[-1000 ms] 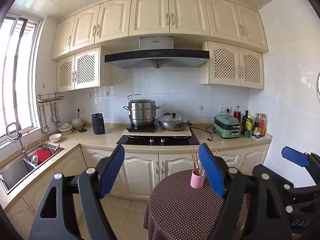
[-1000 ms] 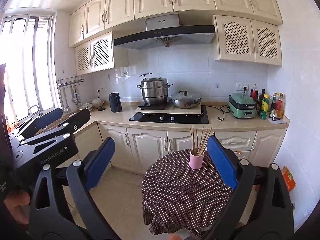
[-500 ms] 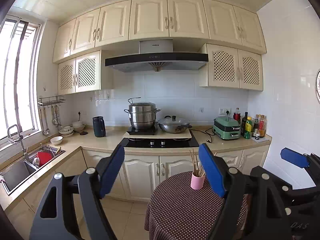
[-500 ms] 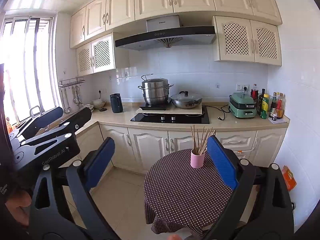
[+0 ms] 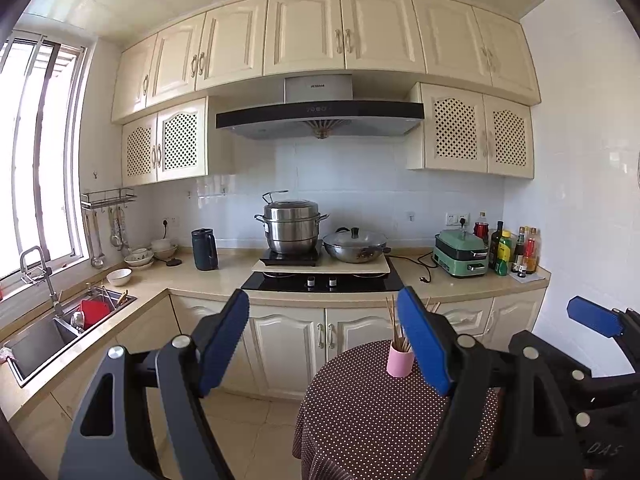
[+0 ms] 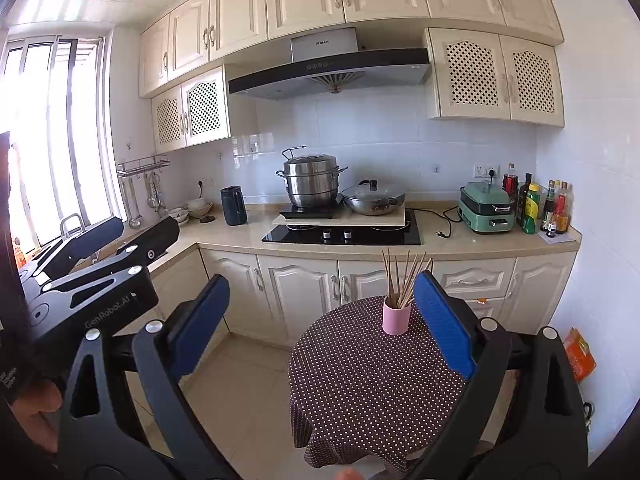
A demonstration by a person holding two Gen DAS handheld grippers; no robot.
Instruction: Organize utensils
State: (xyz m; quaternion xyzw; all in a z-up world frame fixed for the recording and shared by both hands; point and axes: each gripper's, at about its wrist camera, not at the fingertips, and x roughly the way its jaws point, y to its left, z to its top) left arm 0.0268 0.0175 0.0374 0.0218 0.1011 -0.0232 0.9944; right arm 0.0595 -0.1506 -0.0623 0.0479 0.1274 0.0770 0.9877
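- Two grippers hang wide apart and empty above the near edge of the worktop [image 6: 360,380]: left gripper [image 5: 324,340], right gripper [image 6: 322,320].
- Chopsticks [image 6: 404,280] stand fanned in the pink cup [image 6: 396,318] at the far side, upright.
- This fits either sticks already gathered or sticks awaiting sorting.
- Any approach should come from above, slowly, since the light cup may tip.

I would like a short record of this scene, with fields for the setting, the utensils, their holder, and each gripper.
setting: kitchen, round table with dotted brown cloth
holder: pink cup, upright on the table's far side
utensils: thin wooden sticks standing in the pink cup
left gripper: open, empty, apart from the cup
right gripper: open, empty, apart from the cup
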